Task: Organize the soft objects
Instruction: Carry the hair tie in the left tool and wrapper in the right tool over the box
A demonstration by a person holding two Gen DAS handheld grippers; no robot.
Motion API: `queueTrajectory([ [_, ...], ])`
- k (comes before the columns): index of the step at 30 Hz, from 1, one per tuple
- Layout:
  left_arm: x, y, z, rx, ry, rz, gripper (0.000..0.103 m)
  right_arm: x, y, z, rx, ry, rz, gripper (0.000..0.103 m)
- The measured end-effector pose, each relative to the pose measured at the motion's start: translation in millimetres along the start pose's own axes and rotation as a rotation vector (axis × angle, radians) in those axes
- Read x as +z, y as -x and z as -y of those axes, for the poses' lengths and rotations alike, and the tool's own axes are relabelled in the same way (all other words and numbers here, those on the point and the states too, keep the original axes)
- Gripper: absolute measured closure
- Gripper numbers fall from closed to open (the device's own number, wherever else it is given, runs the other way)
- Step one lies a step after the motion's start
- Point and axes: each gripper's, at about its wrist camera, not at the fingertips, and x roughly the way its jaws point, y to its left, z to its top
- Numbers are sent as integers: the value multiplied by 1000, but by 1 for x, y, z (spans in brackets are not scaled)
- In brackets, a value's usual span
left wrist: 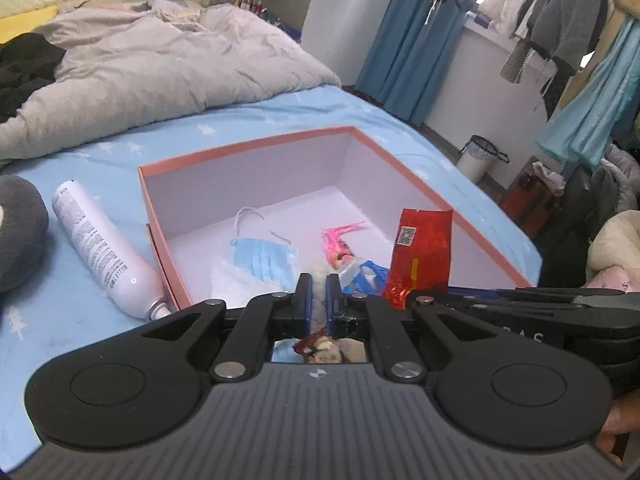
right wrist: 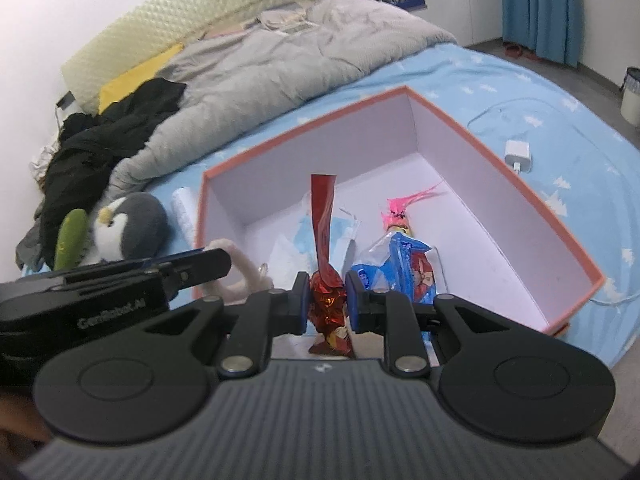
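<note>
A pale fuzzy soft toy (left wrist: pixel 319 289) is clamped between the left gripper (left wrist: pixel 319 300) fingers over the near edge of the pink-rimmed box (left wrist: pixel 248 148). Just right, the right gripper (right wrist: pixel 327 300) pinches a red foil packet (right wrist: pixel 325 240). In the box lie a blue face mask (left wrist: pixel 264 258) and a pink-haired doll (right wrist: pixel 400 216). The box sits on the blue bed (left wrist: pixel 100 132).

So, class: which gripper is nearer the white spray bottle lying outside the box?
Left. The left gripper, clamping a pale fuzzy toy, sits just beside the spray bottle; the right gripper, holding the red foil packet, is farther along the box.
</note>
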Motion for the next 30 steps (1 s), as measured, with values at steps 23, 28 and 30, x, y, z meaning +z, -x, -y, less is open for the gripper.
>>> queueTrajectory([
  [23, -2, 39, 1, 37, 3, 30, 86, 0, 15, 7, -50, -15, 32, 58],
  [28, -11, 80, 13, 18, -4, 49, 86, -7, 54, -8, -37, -4, 83, 58],
  [30, -15, 97, 19, 15, -10, 60, 86, -9, 68, -15, -36, 5, 105, 58],
])
